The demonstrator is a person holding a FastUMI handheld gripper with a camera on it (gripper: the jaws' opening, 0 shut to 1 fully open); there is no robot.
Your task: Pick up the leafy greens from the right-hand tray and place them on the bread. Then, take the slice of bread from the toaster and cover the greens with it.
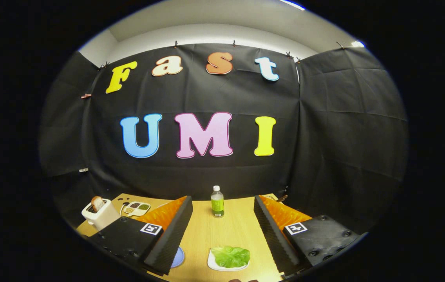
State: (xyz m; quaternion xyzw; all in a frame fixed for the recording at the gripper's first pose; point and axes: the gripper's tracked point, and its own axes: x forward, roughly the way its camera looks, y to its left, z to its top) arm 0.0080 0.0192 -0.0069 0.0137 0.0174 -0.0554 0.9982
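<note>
— Fingers (pixel 222 235) are spreading wide apart right now, released, gripping nothing at all, hovering above the table (pixel 207 235).

— And what is lying under them?

— Biggest first: the wooden table is stretching away toward the black cloth wall (pixel 324 137) at the back. Over beyond the left finger, a pale toaster (pixel 101 214) is standing near the table's corner, with a slice of bread (pixel 97 203) poking up out of its slot.

— Where are the greens sitting?

— Leafy greens (pixel 230 255) are resting on a small white tray (pixel 216 266), right between the fingers and low down, closer to the right one. Nothing is touching them.

— Anything else showing?

— A bottle (pixel 217 201) with a green label and white cap is standing upright, well beyond the fingers, near the far edge. Just beside the toaster, a divided dish (pixel 136 208) is holding dark and green bits in its compartments; what they are, I cannot tell. And a blue round plate (pixel 178 257) is peeking out from behind the left finger, mostly hidden.
</note>
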